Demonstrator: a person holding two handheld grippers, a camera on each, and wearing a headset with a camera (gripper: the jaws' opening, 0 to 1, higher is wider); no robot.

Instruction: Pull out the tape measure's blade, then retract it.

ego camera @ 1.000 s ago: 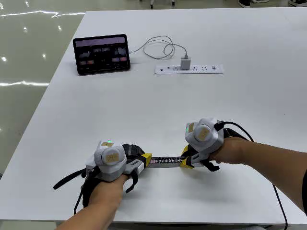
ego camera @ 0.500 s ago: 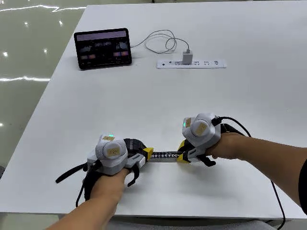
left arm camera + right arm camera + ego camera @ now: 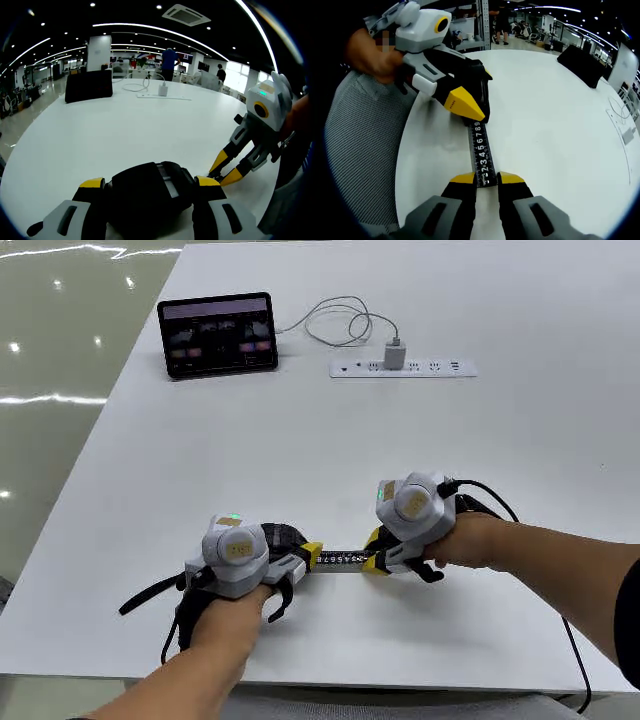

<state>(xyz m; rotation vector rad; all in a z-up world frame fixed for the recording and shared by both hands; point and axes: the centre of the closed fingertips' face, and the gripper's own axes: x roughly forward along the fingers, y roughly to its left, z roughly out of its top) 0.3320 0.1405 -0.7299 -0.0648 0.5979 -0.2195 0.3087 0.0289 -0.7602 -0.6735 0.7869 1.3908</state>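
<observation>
Two hand-held grippers are shown at the near edge of a white table (image 3: 470, 450), joined by a short run of tape. The left gripper (image 3: 305, 558) is closed around the tape measure (image 3: 283, 538): in the left gripper view the black case is clamped between the two yellow-tipped jaws and rests on the tabletop. The right gripper (image 3: 486, 178) is drawn narrow, and its jaws are pinched on the free end of the blade (image 3: 481, 150). Only a short length of blade is pulled out, and printed numerals from 2 to 9 can be read along it in the right gripper view. The blade is stretched straight from the mouth of the case to the right gripper and is kept low along the table; whether it touches the surface cannot be told. Farther back on the table, well apart from the work, a dark tablet (image 3: 218, 334) is propped upright. Beside it a white power strip (image 3: 440, 367) is laid flat, with a charger (image 3: 395, 356) plugged in. A looped white cable (image 3: 335, 325) is run from the charger to the tablet.
</observation>
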